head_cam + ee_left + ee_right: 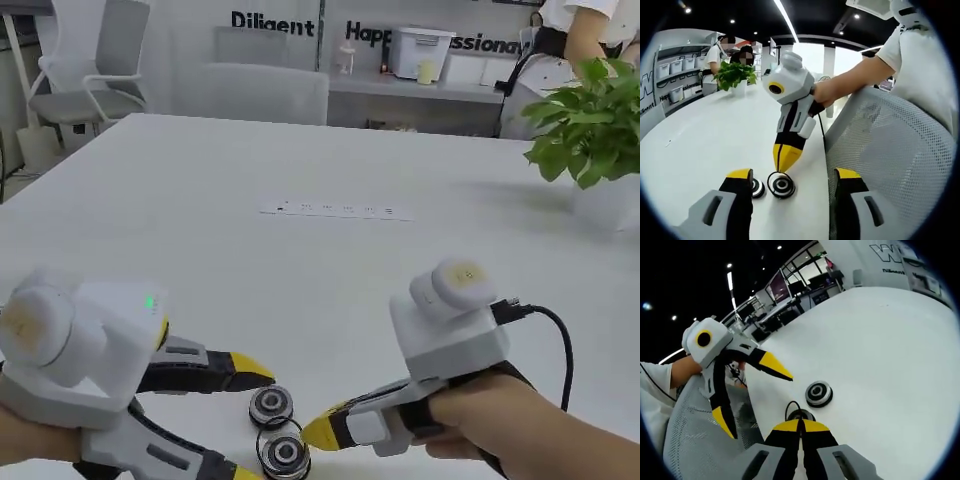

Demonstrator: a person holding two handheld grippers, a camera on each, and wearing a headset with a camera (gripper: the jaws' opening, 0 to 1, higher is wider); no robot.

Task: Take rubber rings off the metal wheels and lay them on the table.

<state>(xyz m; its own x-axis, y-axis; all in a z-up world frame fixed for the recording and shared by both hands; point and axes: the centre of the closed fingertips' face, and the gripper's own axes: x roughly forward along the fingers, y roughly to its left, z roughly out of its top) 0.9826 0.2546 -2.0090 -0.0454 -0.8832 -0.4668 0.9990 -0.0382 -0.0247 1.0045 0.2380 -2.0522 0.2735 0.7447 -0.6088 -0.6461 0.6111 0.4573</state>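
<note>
Room: an office with dark lettering [272,23] across the far wall, a grey chair [95,70] at the far left and a white storage box [420,50] on a far counter. A person in white [590,25] stands at the far right.
Bench: the bench [330,150] is wide, white and mostly bare, with a flat socket strip [337,210] set in its middle.
Plant: a potted plant [585,125] stands on the far right of the bench.
Near edge: a mesh chair back [890,150] sits close against it.
Metal wheels: two lie flat and almost touching by the near edge, the far wheel [271,403] and the near wheel [284,453].
Rubber ring: a thin black rubber ring [790,407] stands partly up off the near wheel.
Left gripper: the left gripper [262,425] has its jaws spread wide, with both wheels just ahead of the tips.
Right gripper: the right gripper [801,425] has its jaws pressed together, tips at the near wheel. I cannot tell whether the ring is caught between them.
</note>
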